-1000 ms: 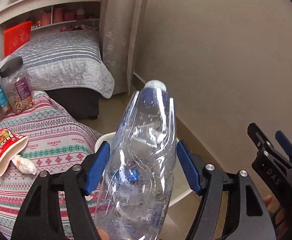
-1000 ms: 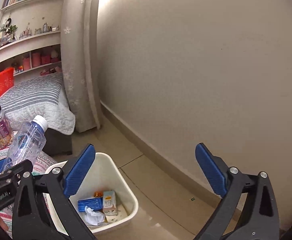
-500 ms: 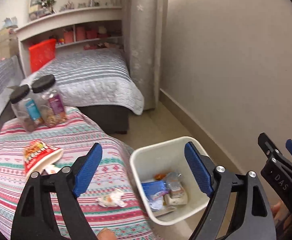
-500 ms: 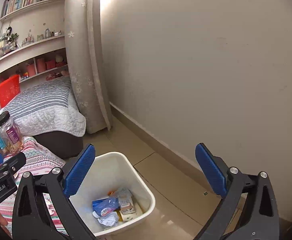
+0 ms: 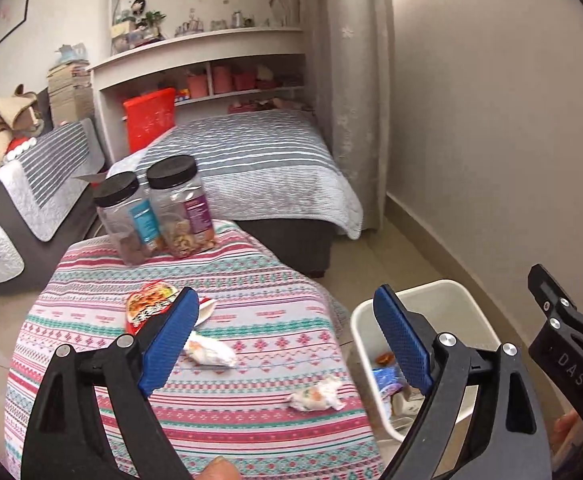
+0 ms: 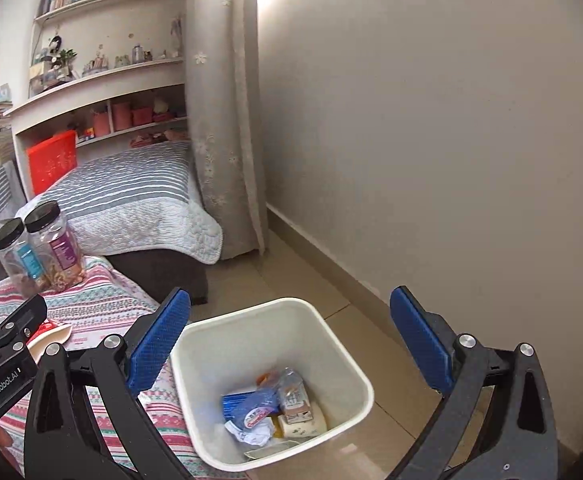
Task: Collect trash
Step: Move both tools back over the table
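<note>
1. Your left claw [image 5: 283, 344] has just been opening; it gapes wide, nothing between the pads.
2. Your right claw [image 6: 291, 344] stands wide, empty, above the white bin [image 6: 227, 344].
3. Crumpled wrappers [image 5: 317, 394] lie on the patterned tabletop [image 5: 259, 280], beside the bin.

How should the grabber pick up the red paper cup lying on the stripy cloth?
The red paper cup lies on its side, open mouth toward the white bin. I'd bring the left gripper, jaws open and empty, down from above and pinch across the cup's printed body, not the rim. A light squeeze, since the thin wall would likely crumple.
</note>
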The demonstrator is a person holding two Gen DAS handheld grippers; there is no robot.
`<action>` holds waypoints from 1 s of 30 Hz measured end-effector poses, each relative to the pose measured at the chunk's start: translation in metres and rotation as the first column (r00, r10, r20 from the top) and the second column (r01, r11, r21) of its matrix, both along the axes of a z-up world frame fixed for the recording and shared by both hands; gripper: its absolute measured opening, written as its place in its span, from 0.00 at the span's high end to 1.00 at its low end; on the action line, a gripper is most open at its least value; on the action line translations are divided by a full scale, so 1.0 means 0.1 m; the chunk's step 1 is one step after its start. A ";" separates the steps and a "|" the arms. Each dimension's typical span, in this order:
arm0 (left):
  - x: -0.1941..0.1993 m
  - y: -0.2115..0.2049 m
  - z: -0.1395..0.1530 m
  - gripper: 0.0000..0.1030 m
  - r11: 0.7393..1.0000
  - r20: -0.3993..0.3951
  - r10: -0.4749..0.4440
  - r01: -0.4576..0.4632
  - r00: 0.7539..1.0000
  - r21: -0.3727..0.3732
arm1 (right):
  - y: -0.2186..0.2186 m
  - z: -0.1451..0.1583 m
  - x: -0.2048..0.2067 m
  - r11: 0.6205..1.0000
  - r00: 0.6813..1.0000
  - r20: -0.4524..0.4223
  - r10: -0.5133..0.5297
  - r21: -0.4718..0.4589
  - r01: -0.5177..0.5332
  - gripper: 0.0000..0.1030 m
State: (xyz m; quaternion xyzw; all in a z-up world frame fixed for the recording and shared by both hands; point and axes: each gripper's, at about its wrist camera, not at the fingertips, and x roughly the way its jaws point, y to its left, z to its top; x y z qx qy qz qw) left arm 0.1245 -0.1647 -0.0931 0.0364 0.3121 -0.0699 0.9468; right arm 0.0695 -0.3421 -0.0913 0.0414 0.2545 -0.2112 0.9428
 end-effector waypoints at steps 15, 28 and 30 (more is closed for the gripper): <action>0.11 0.94 -0.15 0.16 0.988 -0.066 0.154 -0.152 0.986 0.024 | 0.89 -0.18 0.37 0.985 0.981 -0.097 0.168 -0.025 -0.171 0.07; 0.25 1.69 -0.35 0.16 0.960 -0.172 0.276 -0.280 0.946 0.002 | 1.60 -0.81 0.86 0.924 0.866 -0.344 0.364 0.015 -0.382 0.07; 0.25 1.77 -0.36 0.16 0.956 -0.171 0.289 -0.292 0.942 0.010 | 1.76 -0.90 0.96 0.905 0.837 -0.370 0.403 0.023 -0.425 0.07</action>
